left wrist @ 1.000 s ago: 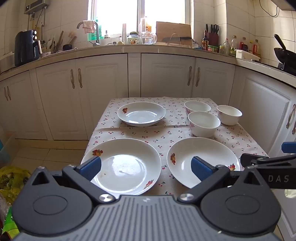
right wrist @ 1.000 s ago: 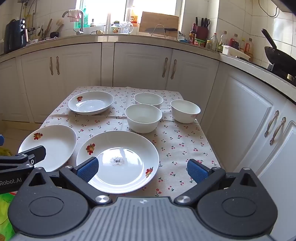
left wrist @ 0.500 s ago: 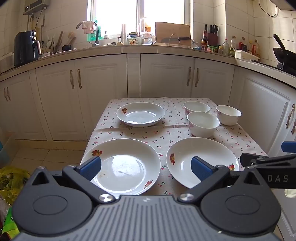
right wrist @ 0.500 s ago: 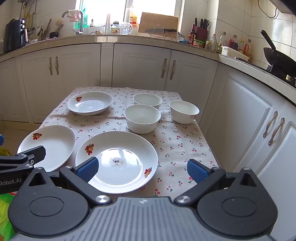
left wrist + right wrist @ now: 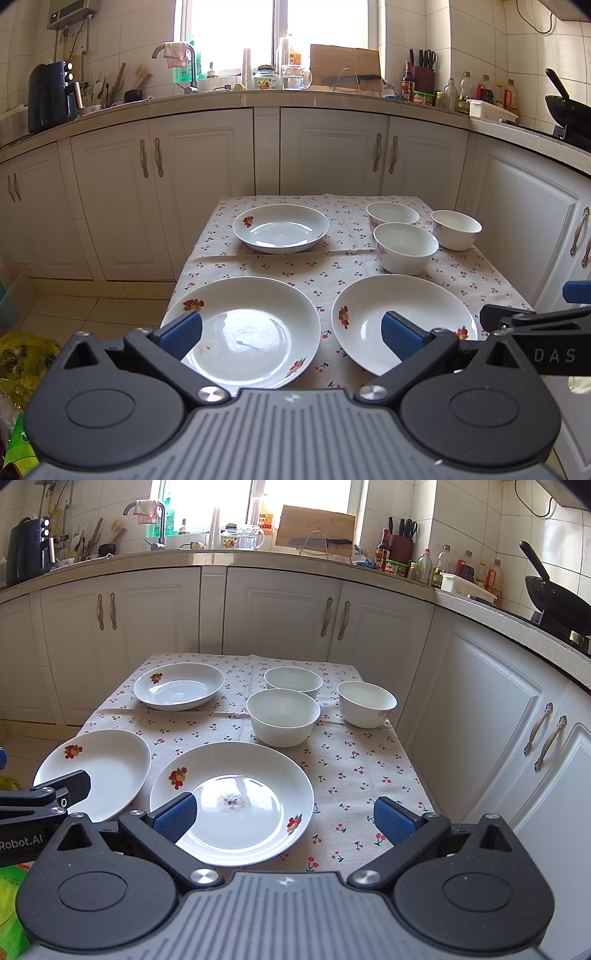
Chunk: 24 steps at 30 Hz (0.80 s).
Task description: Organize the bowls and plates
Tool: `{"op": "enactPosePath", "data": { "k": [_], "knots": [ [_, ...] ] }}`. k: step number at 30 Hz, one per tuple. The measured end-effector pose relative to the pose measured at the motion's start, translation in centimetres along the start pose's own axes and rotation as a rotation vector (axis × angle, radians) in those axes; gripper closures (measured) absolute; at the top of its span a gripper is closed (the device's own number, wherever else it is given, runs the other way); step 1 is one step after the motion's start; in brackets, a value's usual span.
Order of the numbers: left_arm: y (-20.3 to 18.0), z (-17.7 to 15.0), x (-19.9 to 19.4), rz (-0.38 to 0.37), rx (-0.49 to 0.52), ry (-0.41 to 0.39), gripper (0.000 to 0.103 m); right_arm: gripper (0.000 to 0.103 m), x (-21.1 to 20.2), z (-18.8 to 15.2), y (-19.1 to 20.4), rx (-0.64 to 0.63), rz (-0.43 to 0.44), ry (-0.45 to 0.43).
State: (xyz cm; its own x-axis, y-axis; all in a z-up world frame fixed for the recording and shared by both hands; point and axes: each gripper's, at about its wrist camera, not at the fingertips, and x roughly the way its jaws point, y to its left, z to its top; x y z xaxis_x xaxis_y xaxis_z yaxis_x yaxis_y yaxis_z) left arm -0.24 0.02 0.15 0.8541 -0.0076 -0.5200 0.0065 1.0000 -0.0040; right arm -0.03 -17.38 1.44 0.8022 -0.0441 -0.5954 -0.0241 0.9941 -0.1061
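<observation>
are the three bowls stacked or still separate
Separate. The near bowl, far bowl and right bowl each stand upright on the tablecloth, none nested.

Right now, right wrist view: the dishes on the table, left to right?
Near-left plate → far plate → near plate → front bowl → right bowl. I left out the back bowl, which overlaps the front one in that direction.

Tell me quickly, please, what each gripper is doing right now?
Left gripper: open, holding nothing, above the near-left plate.
Right gripper: open, holding nothing, above the near-right plate.
</observation>
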Motion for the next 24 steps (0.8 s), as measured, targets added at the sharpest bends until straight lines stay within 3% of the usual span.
{"op": "enactPosePath", "data": {
  "k": [24],
  "knots": [
    [0.02, -0.06, 0.01, 0.000, 0.001, -0.002, 0.001, 0.000, -0.32, 0.08, -0.25, -0.005, -0.006, -0.004]
  ]
}}
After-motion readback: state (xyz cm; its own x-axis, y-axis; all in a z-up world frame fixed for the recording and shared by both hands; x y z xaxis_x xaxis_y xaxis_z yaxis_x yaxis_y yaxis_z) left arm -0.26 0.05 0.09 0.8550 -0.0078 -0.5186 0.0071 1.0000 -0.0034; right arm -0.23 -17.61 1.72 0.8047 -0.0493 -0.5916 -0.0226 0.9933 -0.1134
